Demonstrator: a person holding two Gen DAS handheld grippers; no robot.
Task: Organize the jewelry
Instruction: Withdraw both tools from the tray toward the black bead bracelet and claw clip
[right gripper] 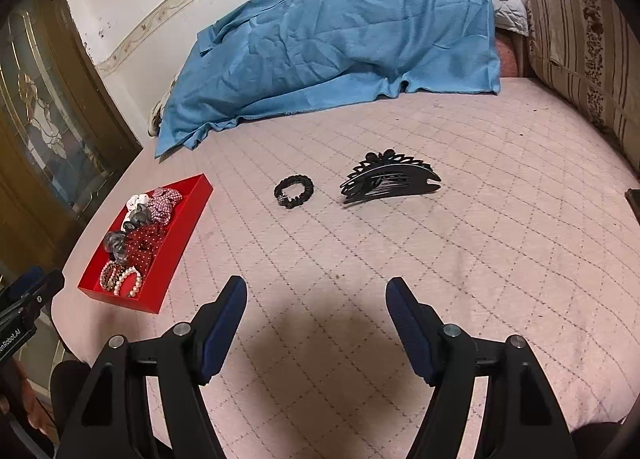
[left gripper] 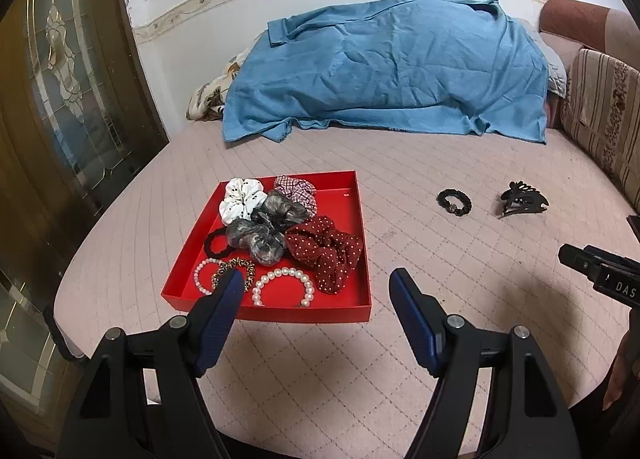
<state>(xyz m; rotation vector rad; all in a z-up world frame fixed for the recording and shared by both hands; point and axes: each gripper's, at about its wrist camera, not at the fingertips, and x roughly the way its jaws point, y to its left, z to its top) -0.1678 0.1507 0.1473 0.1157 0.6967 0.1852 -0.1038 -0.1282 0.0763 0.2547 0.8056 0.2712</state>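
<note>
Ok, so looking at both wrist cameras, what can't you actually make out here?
- What lies under the blue cloth: covered in both views.
- The pearl bracelets in the red tray: partly hidden by a left gripper finger in the left wrist view; tiny in the right wrist view.
- The dark object at the right edge: cut off in both views.
- The small ornament on the black hair tie: too small to identify.

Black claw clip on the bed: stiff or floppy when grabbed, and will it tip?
The black claw clip looks like rigid plastic, so probably stiff. Its thin teeth and cut-out crest may snap under hard squeezing. It rests on a curved edge on the soft mattress, so a push likely rocks it.
</note>
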